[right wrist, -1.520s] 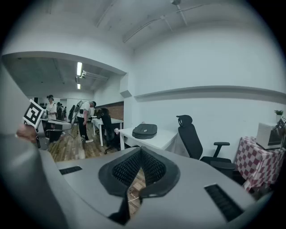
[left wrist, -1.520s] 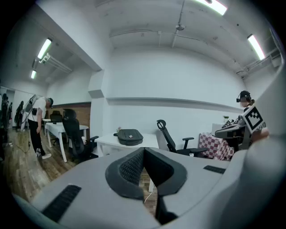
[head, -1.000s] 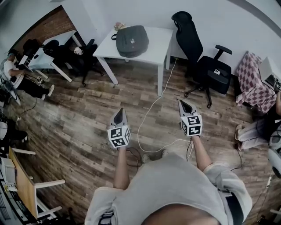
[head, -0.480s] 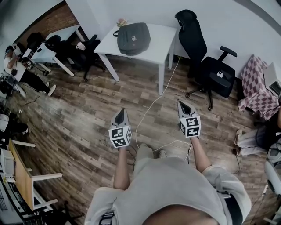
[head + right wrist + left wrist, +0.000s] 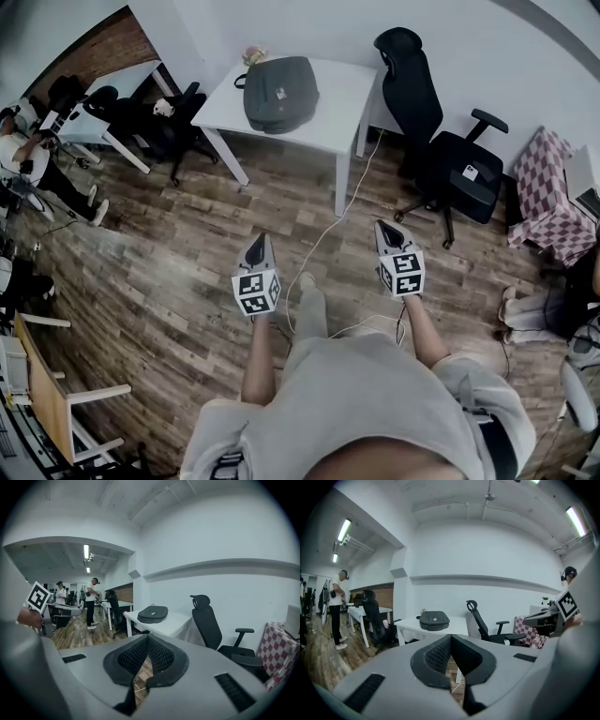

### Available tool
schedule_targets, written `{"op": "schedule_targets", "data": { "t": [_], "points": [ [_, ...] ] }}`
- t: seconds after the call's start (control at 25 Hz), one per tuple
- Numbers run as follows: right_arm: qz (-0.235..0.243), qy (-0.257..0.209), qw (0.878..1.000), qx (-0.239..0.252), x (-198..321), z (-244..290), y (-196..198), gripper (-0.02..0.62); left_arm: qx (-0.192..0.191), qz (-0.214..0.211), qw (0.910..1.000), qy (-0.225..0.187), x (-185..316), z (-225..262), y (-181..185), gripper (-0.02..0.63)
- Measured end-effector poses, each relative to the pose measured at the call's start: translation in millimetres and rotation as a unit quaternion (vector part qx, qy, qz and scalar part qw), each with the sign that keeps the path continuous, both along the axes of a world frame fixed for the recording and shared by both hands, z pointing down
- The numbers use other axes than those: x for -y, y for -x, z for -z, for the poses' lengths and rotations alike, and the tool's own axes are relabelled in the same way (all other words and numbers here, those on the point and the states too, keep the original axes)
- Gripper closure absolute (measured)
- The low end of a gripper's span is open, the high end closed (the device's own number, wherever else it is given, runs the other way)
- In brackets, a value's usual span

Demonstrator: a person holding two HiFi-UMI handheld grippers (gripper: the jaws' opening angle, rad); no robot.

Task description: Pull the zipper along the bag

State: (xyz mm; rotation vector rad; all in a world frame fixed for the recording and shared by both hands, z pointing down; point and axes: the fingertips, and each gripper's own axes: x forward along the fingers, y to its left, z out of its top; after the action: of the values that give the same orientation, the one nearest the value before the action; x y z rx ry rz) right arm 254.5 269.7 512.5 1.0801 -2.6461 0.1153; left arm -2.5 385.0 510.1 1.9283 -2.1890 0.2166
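A dark grey bag [image 5: 280,92] lies flat on a white table [image 5: 337,98] against the far wall; it also shows far off as the bag [image 5: 434,619] and the bag [image 5: 153,613] in the gripper views. My left gripper [image 5: 259,238] is held over the wood floor, well short of the table, shut with nothing between its jaws. My right gripper [image 5: 384,226] is beside it at the same height, also shut and empty. Both point toward the table.
A black office chair [image 5: 441,141] stands right of the table. A white cable [image 5: 323,239] runs across the floor between the grippers. Another desk [image 5: 112,108] with dark chairs and a person [image 5: 33,155] are at the left. A checked cloth [image 5: 548,187] is at right.
The view has shifted slightly as the person steps toward the table; one foot has come forward between the grippers. Both grippers stay shut and keep their places relative to the body.
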Motion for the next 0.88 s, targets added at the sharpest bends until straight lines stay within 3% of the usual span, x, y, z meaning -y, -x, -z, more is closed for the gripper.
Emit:
{"op": "schedule_targets", "data": {
  "t": [0.6, 0.88],
  "points": [
    [-0.028, -0.004, 0.999, -0.028, 150.9, 12.6, 133.3, 0.581, -0.024, -0.051, 0.9984, -0.002, 184.2, 2.7, 128.3, 0.58],
    [-0.054, -0.001, 0.998, -0.041, 201.4, 9.1, 163.7, 0.581, -0.025, -0.091, 0.9955, 0.001, 256.8, 0.6, 158.1, 0.58]
  ]
}}
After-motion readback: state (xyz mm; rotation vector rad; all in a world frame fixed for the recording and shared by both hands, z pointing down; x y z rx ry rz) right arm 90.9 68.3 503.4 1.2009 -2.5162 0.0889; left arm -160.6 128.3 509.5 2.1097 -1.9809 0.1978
